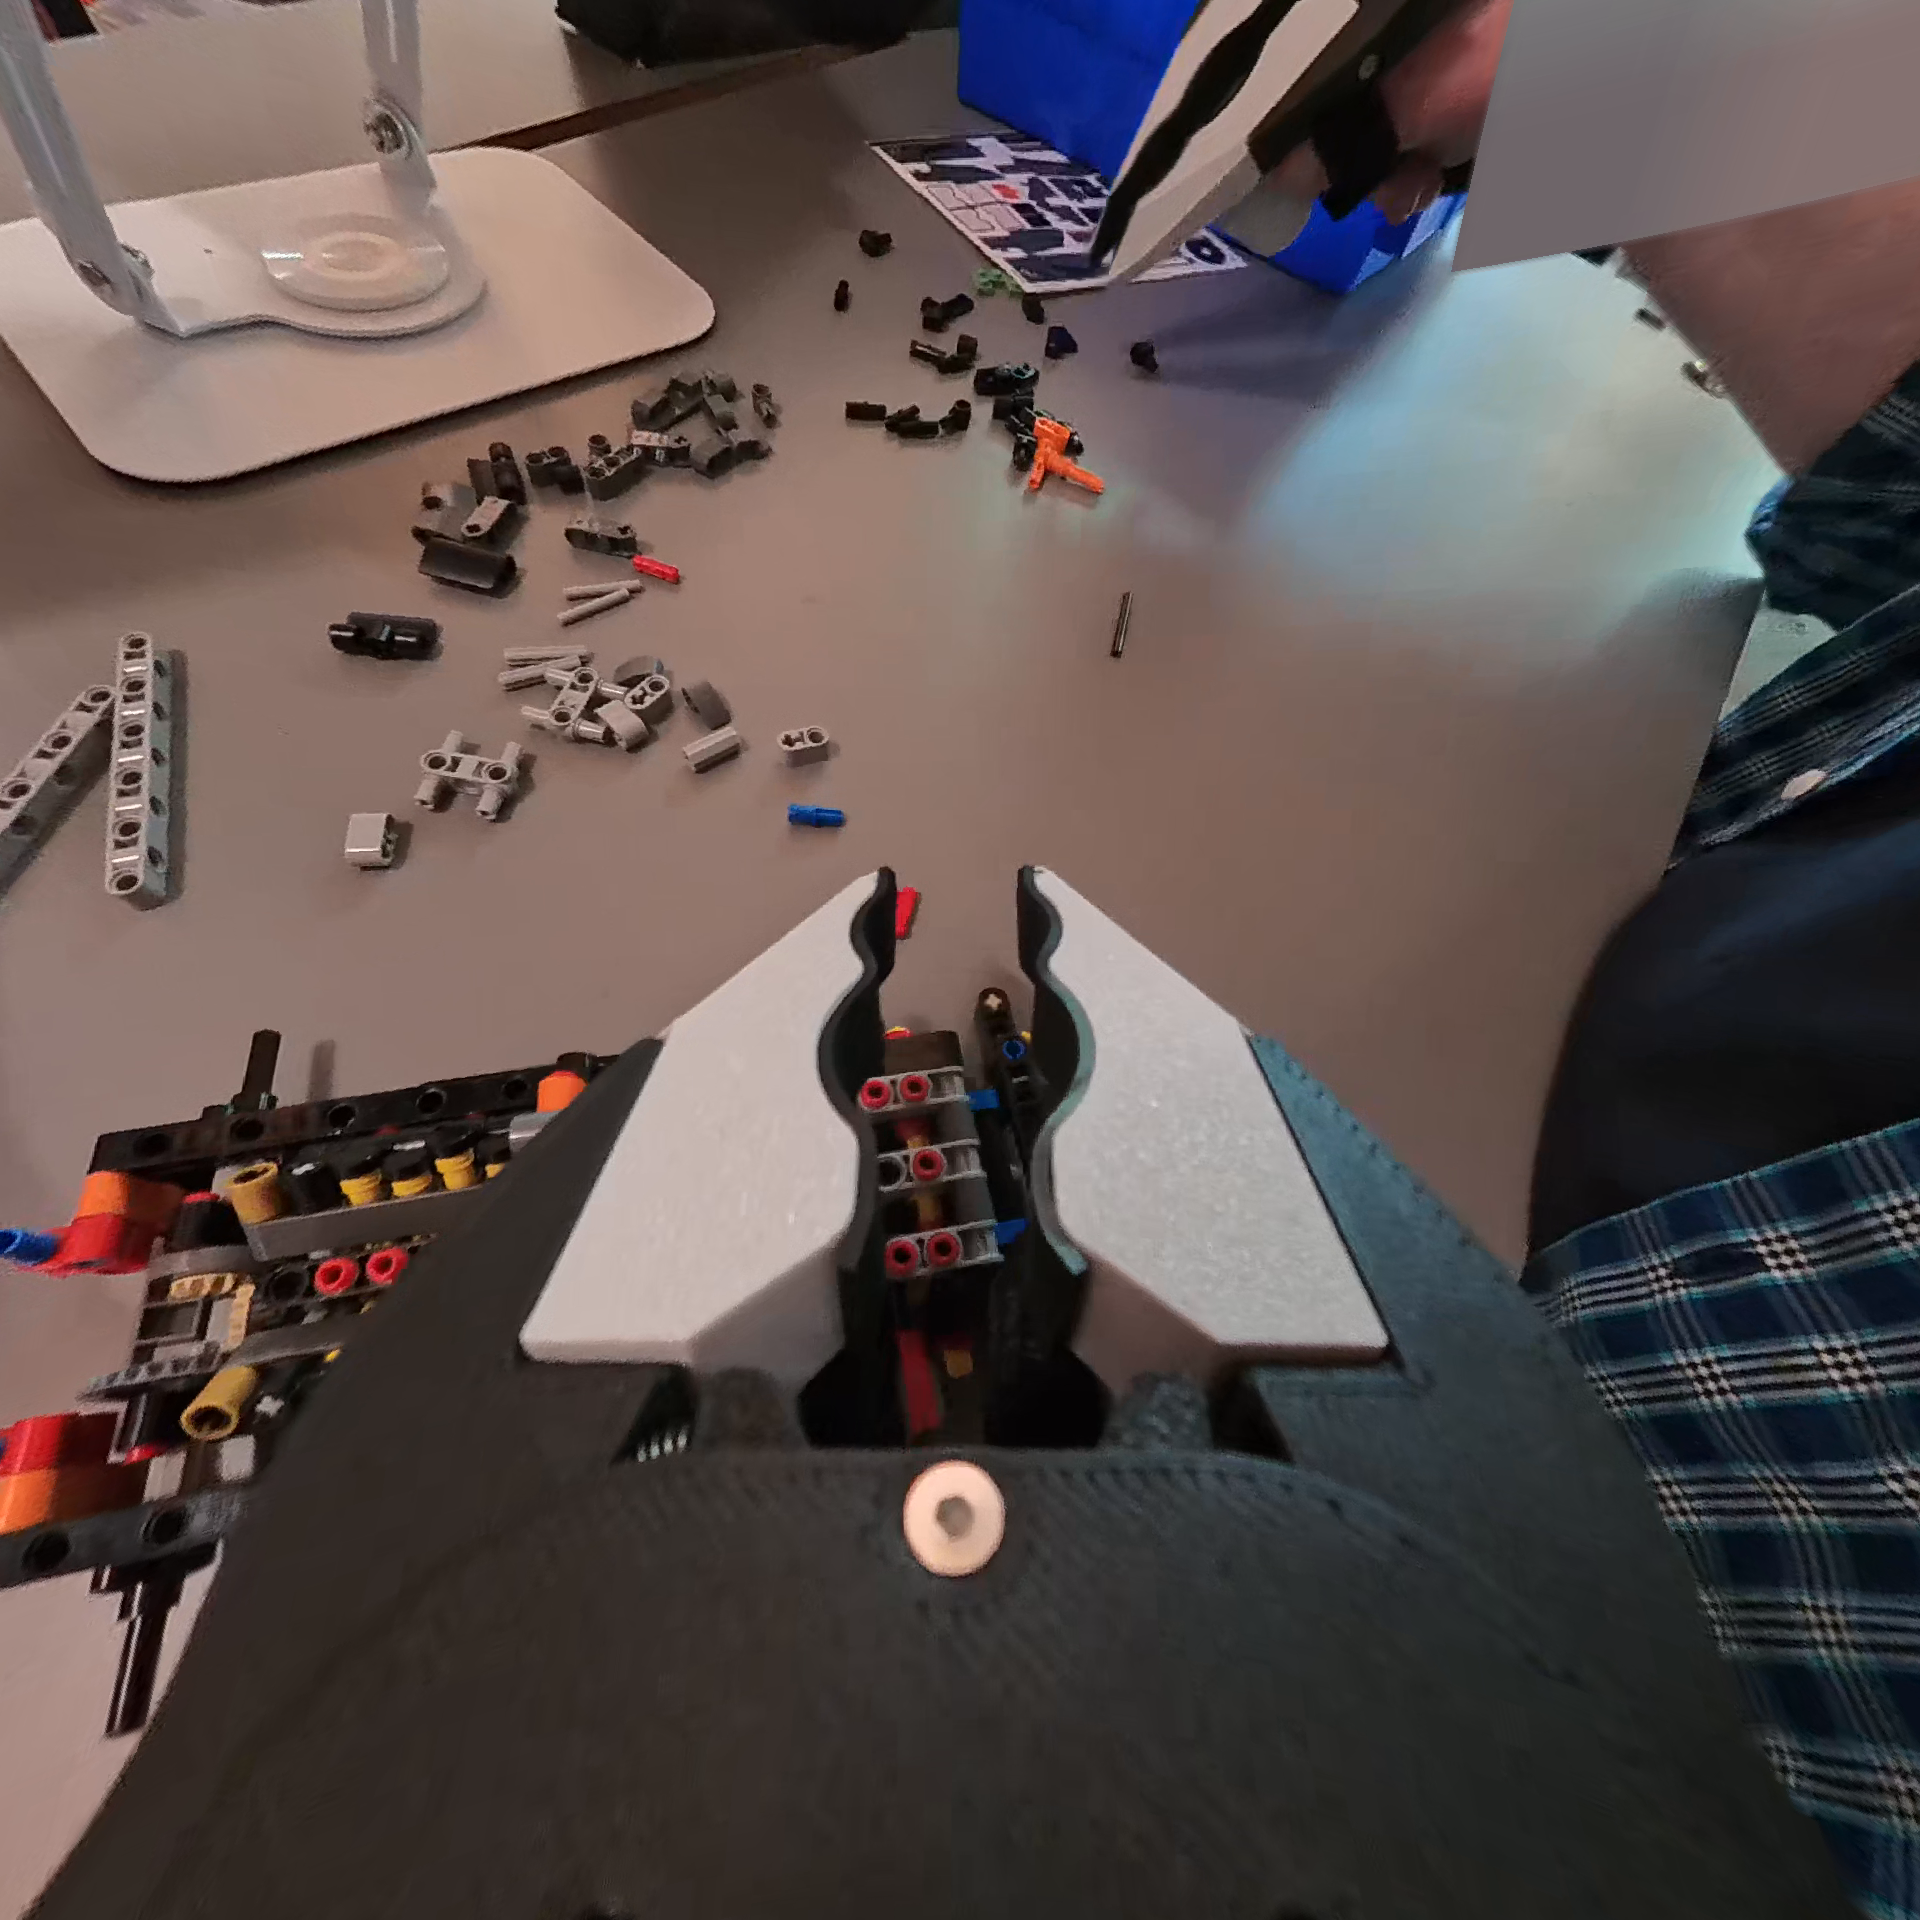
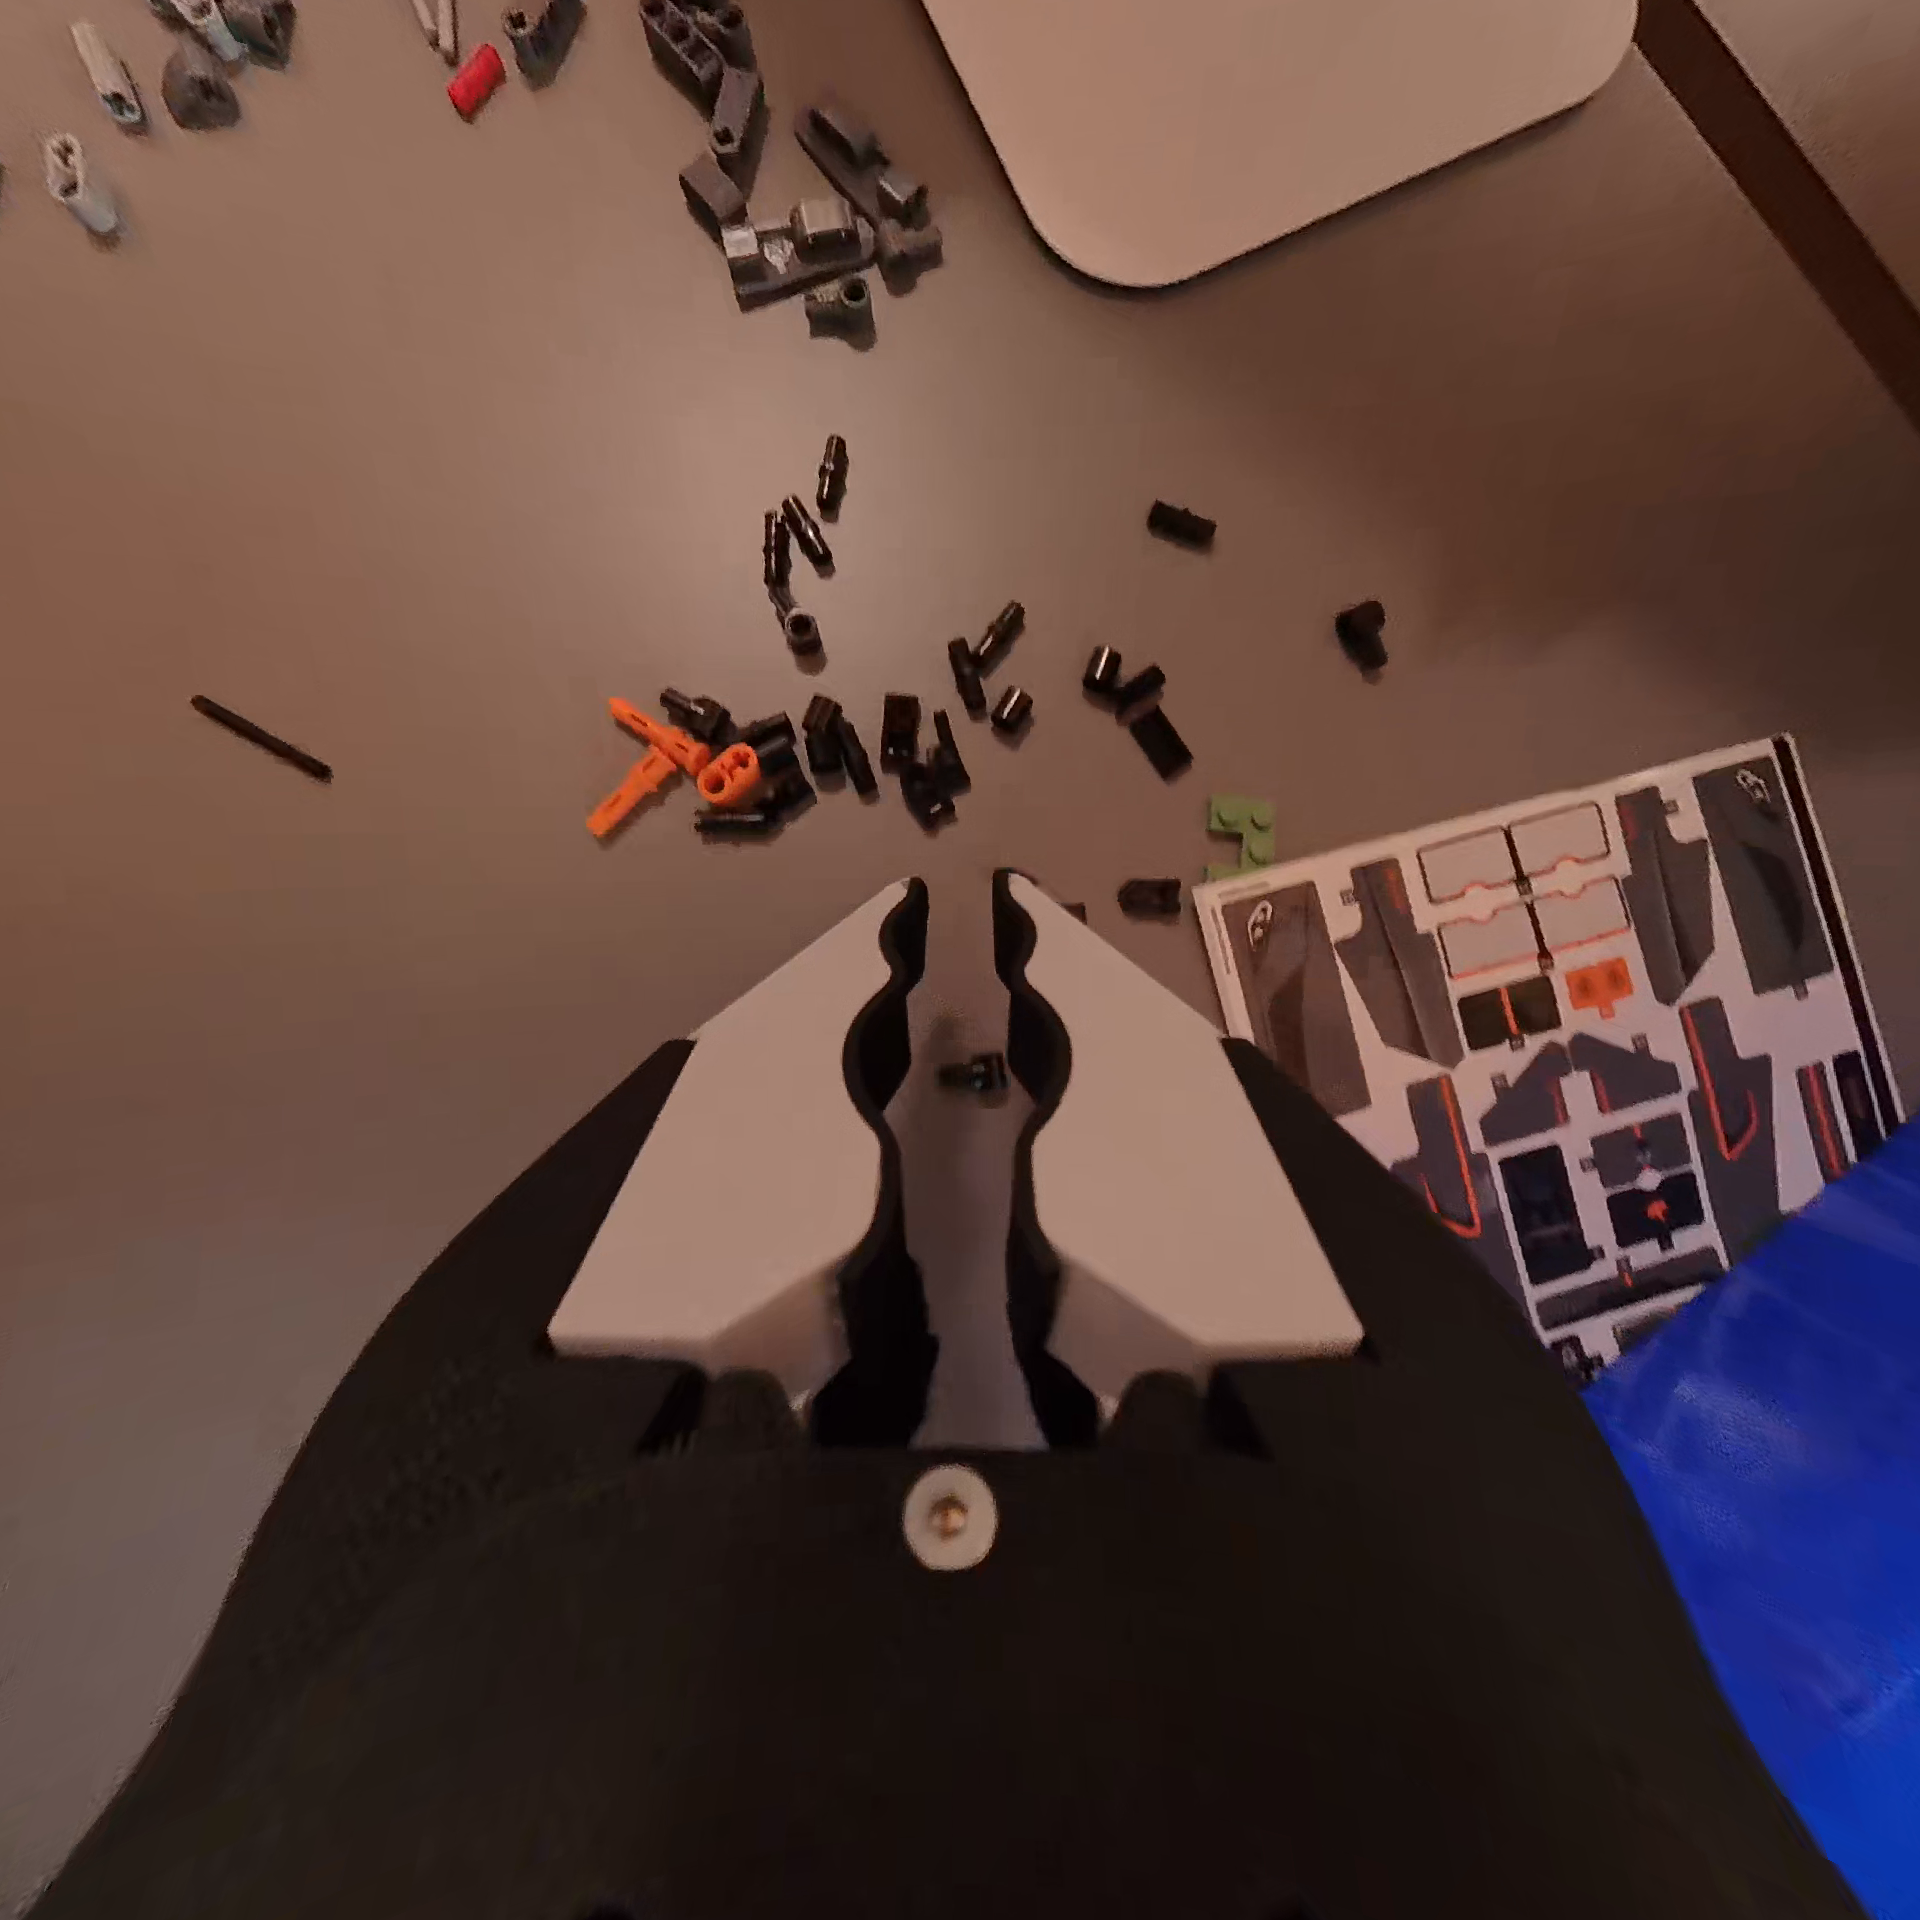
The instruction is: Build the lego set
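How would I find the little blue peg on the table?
Start at the white stand base at the table's far left. Come toward the camera past the grey piece piles. The blue peg lies alone on bare table just beyond the left tool's tips; it is the only blue loose piece.

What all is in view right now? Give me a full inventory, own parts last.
Half-built lego assembly: one, black with red, yellow and orange parts, lower left; its grey end sits between the left fingers.
Long grey holed beams: two, far left.
Loose grey pieces: many, centre left.
Loose black pins: many, ahead of right hand-held gripper.
Orange pieces: a few, beside the pins.
Small blue pin: one, mid-table.
Thin black axle: one, alone.
Sticker sheet: one, right.
Blue bag: one, right edge.
White stand base: one, far left.
Left hand-held gripper: around the assembly.
Right hand-held gripper: holds a small black pin.
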`<state>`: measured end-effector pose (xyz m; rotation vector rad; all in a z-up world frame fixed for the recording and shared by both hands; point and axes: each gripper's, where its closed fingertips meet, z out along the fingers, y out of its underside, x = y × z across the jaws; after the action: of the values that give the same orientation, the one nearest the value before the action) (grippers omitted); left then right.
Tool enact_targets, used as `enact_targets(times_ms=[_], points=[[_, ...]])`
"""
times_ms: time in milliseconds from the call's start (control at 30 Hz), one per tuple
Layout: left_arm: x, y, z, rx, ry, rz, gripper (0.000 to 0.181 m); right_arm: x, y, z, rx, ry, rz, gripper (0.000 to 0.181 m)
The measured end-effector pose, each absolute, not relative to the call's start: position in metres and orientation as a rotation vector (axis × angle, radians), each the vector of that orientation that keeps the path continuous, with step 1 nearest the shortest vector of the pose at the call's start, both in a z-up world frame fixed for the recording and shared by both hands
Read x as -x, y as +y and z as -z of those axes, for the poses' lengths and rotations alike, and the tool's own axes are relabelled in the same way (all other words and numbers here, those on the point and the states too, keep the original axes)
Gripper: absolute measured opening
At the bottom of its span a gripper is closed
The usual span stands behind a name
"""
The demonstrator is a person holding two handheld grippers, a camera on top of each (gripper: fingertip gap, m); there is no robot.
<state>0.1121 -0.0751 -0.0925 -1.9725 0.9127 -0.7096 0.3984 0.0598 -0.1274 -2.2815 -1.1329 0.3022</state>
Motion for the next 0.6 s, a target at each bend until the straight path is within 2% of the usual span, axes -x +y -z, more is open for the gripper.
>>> enact_targets(times_ms=[600], points=[[-0.102, -0.073, 0.089, 1.949, 0.862, 0.759, 0.023, -0.377, 0.076, 0.138, 2.301, -1.169, -0.320, 0.010]])
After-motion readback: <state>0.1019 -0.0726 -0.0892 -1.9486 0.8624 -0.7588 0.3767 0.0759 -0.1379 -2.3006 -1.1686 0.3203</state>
